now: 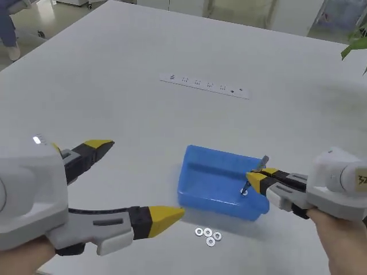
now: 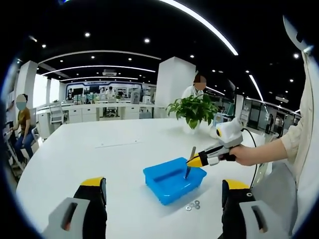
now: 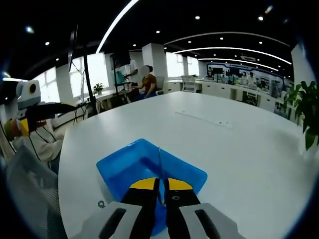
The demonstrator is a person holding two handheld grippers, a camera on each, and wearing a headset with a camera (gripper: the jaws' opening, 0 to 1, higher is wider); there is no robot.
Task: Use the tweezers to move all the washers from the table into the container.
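Note:
A blue container (image 1: 218,180) sits on the white table near me. Three washers (image 1: 207,235) lie together on the table just in front of its near wall. My right gripper (image 1: 258,176) is shut on the tweezers (image 1: 255,175), which slant down into the container's right end. A small washer (image 1: 245,193) shows at their tip. In the right gripper view the tweezers (image 3: 160,164) point into the container (image 3: 134,164). My left gripper (image 1: 137,180) stands wide open to the left of the container, holding nothing. In the left gripper view the washers (image 2: 193,204) lie before the container (image 2: 167,184).
A white power strip (image 1: 205,86) lies farther back on the table. A potted plant (image 2: 194,109) stands at the far right edge. People sit beyond the table (image 3: 147,79). One washer (image 3: 101,204) lies left of the container in the right gripper view.

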